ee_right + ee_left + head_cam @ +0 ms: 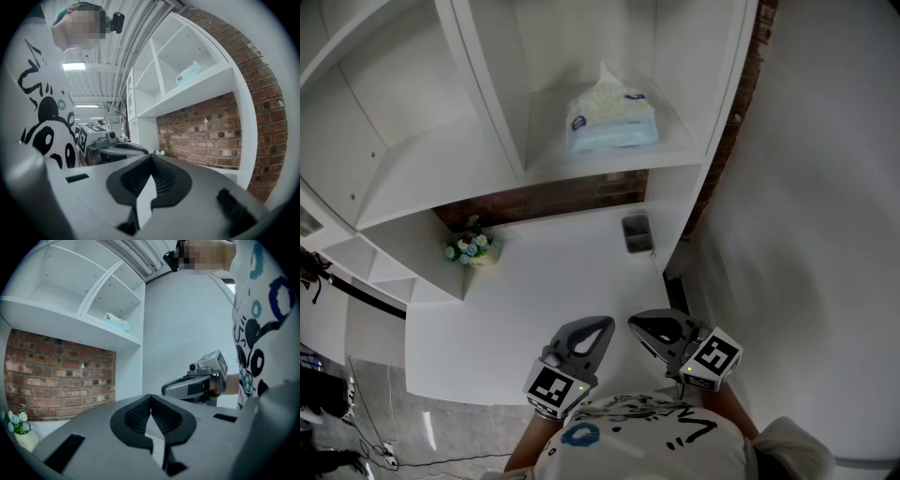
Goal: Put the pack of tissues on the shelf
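- No word, brand or number can be read in any view.
- The pack of tissues (612,117) carries a dark blue oval label on its left end and a small blue mark near its top; the print is too small to read.
- The marker cube (551,387) of the left gripper (605,324) and the marker cube (713,357) of the right gripper (636,324) show black and white square patterns, no letters.
- The shirt (647,441) has black and blue drawn shapes, among them a panda figure, no clear word.

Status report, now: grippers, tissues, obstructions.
Left gripper and right gripper shut, empty, close to the body. Pack of tissues lying on the shelf. Nothing in the way.
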Action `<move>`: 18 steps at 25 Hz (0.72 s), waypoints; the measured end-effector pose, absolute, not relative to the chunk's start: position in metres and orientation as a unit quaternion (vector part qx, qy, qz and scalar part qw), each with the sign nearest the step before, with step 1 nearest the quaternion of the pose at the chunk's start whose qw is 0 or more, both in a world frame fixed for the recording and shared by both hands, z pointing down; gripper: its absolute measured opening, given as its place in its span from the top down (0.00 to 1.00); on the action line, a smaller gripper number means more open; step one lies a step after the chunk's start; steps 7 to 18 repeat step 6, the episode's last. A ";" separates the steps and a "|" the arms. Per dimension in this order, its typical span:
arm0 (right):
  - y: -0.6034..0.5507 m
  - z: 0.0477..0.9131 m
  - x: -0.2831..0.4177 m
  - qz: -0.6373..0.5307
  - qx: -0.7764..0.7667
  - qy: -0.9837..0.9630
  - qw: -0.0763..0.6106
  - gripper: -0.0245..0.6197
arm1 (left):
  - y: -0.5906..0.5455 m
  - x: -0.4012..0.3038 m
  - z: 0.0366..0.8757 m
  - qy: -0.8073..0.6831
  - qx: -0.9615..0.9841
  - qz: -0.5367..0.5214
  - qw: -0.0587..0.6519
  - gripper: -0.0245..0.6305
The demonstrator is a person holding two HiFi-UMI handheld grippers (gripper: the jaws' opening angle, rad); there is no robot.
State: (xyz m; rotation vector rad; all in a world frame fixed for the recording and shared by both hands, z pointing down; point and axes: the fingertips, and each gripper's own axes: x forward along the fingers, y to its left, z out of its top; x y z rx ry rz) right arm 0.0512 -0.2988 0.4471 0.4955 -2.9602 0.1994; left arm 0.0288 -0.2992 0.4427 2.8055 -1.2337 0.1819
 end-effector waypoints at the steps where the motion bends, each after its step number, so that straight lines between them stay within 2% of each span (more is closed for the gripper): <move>1: -0.299 0.447 0.051 0.066 0.164 -0.982 0.067 0.92 | -0.299 0.029 0.443 -0.402 0.913 0.059 0.036 0.94; 18: -0.300 0.446 0.052 0.066 0.166 -0.982 0.066 0.92 | -0.299 0.029 0.443 -0.401 0.913 0.060 0.038 0.94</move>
